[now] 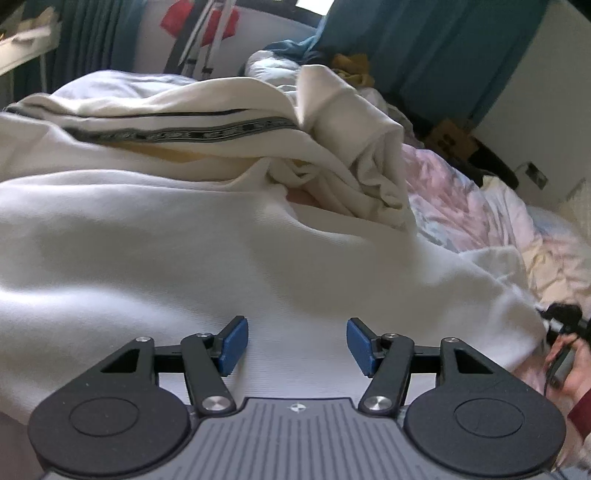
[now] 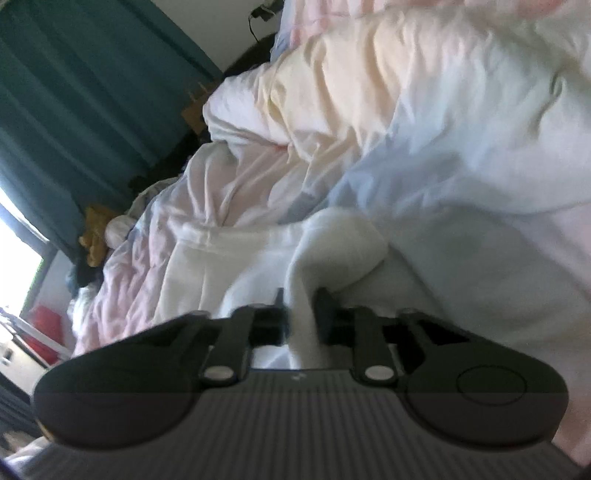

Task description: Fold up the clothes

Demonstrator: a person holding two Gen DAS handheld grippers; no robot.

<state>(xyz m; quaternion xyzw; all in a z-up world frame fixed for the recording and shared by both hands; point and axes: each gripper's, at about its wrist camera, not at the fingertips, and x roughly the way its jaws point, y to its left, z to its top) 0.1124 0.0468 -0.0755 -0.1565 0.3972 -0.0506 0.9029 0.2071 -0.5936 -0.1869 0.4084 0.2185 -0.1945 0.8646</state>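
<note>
Below, white garment [image 1: 184,240] under spread left fingers [image 1: 233,345], right fingers [image 2: 325,314] pinching its edge

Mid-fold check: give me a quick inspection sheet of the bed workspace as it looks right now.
Surface: bed with a rumpled pastel duvet.
Job's things: white garment spread out flat; behind it a cream garment with a dark patterned stripe, bunched, one cuff sticking up.
Clutter: yellow cloth at the far end of the bed.
Grippers: left gripper jaws apart over the white garment, nothing between them; right gripper jaws closed on a fold of white fabric.
Cables: dark cord running down the wall.
Surroundings: teal curtains, bright window, red item by the wall.
</note>
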